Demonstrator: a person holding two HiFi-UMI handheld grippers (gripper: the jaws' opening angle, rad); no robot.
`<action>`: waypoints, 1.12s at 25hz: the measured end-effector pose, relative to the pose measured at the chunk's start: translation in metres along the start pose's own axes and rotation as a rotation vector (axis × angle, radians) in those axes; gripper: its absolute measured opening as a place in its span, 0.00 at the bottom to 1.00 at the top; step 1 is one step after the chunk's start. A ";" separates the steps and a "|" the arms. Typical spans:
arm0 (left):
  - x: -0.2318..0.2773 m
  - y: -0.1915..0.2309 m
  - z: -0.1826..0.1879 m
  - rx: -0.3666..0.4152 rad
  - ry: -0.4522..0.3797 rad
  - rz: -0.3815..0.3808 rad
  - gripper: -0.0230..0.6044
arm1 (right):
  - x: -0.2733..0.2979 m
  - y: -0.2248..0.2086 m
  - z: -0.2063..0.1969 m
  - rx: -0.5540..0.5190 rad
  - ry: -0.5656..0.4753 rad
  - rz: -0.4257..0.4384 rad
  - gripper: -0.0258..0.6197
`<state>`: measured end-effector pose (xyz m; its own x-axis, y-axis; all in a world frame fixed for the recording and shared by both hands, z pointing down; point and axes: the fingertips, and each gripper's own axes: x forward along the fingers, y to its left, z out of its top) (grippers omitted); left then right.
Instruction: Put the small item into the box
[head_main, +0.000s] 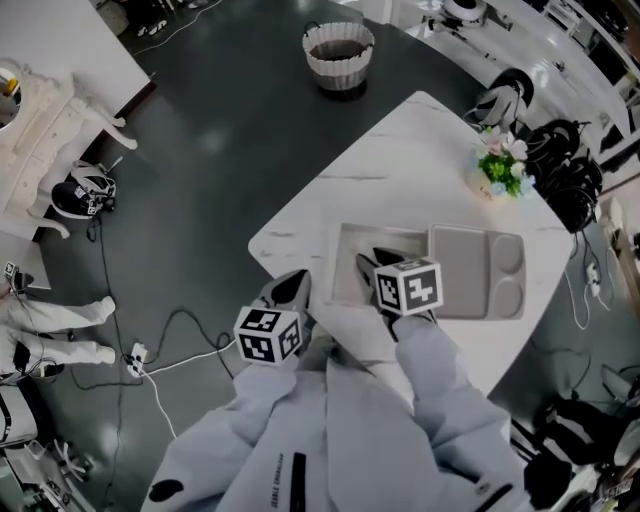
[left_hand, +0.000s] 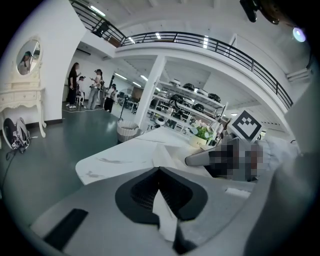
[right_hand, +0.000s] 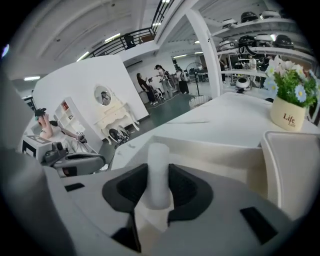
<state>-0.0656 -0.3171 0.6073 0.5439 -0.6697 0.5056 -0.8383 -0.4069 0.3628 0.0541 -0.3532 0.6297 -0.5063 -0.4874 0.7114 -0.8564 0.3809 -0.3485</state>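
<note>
L hand-held gripper (left_hand: 159, 170): jaws closed.

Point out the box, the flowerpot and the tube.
Box (head_main: 385, 230): head view, far rim.
Flowerpot (right_hand: 289, 116): right gripper view, front face.
Tube (right_hand: 159, 175): right gripper view, mid-length.

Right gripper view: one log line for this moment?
right gripper | shut on white cylinder | at open box | cylinder not yet in box
</note>
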 end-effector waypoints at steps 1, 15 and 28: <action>0.001 0.001 0.000 -0.002 0.003 -0.002 0.02 | 0.003 -0.001 -0.001 -0.002 0.013 -0.004 0.22; 0.003 0.008 -0.003 -0.019 0.012 0.005 0.02 | 0.023 -0.009 -0.014 -0.054 0.138 -0.048 0.24; 0.001 0.009 0.004 -0.009 0.000 -0.003 0.02 | 0.021 -0.003 -0.007 -0.077 0.114 -0.045 0.35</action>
<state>-0.0726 -0.3231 0.6079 0.5463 -0.6686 0.5046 -0.8364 -0.4030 0.3715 0.0466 -0.3597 0.6501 -0.4489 -0.4149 0.7914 -0.8657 0.4215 -0.2700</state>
